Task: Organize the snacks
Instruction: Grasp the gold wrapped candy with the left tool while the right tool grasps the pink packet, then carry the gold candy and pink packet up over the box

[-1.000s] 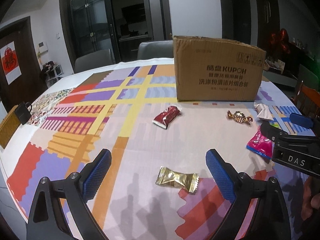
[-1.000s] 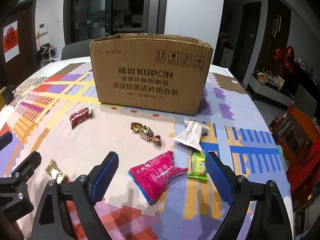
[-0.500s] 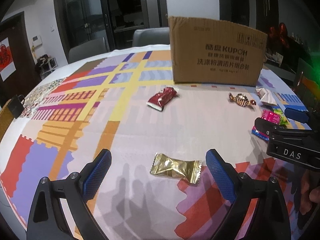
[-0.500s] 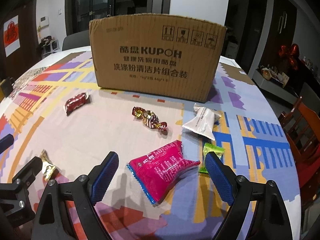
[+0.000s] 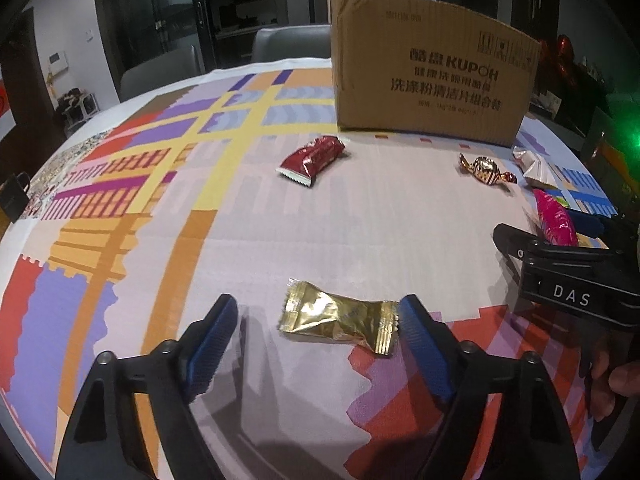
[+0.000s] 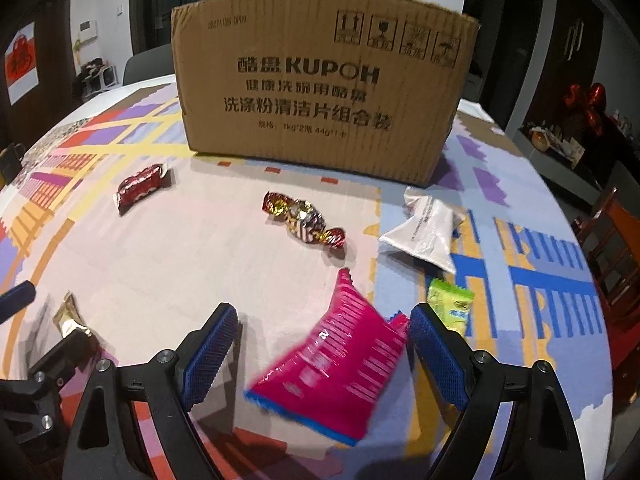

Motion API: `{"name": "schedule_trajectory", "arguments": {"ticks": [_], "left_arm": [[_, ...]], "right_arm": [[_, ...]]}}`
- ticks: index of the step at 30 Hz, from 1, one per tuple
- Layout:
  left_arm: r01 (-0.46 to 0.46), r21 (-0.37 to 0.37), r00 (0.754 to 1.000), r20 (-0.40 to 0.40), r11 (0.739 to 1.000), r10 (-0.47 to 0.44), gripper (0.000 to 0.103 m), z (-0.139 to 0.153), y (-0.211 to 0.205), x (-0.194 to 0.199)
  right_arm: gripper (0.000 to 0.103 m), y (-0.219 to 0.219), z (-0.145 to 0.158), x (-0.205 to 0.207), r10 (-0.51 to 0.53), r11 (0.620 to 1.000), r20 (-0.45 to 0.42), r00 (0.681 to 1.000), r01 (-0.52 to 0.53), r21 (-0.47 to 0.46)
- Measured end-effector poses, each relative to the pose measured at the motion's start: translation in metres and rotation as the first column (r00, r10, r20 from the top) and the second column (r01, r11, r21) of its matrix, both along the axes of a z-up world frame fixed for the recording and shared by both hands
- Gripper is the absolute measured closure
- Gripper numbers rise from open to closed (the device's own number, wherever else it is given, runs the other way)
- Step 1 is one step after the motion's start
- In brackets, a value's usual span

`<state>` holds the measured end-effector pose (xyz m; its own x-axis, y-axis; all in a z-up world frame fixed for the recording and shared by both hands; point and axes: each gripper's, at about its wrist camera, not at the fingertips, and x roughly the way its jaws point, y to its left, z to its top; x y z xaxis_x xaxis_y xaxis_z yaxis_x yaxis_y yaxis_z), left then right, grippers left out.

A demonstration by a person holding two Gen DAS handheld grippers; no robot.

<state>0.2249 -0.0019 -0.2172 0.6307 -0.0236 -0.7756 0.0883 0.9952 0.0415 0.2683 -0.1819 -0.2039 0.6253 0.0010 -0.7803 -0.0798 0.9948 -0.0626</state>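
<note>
Right now I cannot see inside the cardboard box (image 6: 320, 92) on the worktop (image 5: 380, 220). My left claw (image 5: 316, 322) has just been closing; it's still loose around the gold candy (image 5: 340, 318). My right claw (image 6: 322, 344) gapes wide around the pink packet (image 6: 336, 364), not gripping it.

Left claw (image 5: 318, 320), closing, brackets gold candy (image 5: 340, 320), perhaps touching.

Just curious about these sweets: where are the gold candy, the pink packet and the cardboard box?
gold candy (image 5: 340, 316), left wrist view, wrapper's middle.
pink packet (image 6: 340, 360), right wrist view, its front.
cardboard box (image 6: 320, 92), right wrist view, printed side.
</note>
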Motion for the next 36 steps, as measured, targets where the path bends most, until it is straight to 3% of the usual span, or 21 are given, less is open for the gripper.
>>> {"name": "schedule_trajectory", "arguments": {"ticks": [9,11,14,16,23,25,36], "left_arm": [[0.047,-0.021,0.999,-0.009,0.999,-0.047,0.055,0.0,-0.006,-0.002],[0.05,-0.02,0.999,-0.005,0.999,-0.05,0.057,0.001,-0.007,-0.003],[0.053,-0.022,0.999,0.01,0.998,-0.053,0.063,0.004,-0.007,-0.005],[0.053,-0.015,0.998,0.023,0.998,-0.053,0.075,0.007,-0.008,-0.006],[0.069,-0.02,0.997,0.025,0.997,-0.068,0.08,0.01,-0.01,-0.007],[0.07,-0.017,0.997,0.028,0.997,-0.07,0.088,0.011,-0.01,-0.007],[0.067,-0.036,0.997,0.039,0.997,-0.066,0.089,0.02,-0.008,-0.009]], "right_arm": [[0.014,-0.007,-0.004,-0.004,-0.017,0.998,-0.023,1.0,0.018,0.061],[0.017,-0.006,-0.003,-0.005,-0.015,0.998,-0.02,1.0,0.016,0.065],[0.038,-0.008,0.0,-0.006,-0.013,0.997,-0.014,1.0,0.014,0.071],[0.056,-0.008,0.001,-0.005,-0.008,0.997,-0.014,1.0,0.009,0.078],[0.066,-0.006,0.004,-0.007,0.008,0.995,-0.014,1.0,-0.007,0.099],[0.067,-0.005,0.005,-0.007,0.009,0.995,-0.014,1.0,-0.008,0.103],[0.067,-0.006,0.016,-0.012,0.008,0.994,0.017,1.0,-0.009,0.112]]}}
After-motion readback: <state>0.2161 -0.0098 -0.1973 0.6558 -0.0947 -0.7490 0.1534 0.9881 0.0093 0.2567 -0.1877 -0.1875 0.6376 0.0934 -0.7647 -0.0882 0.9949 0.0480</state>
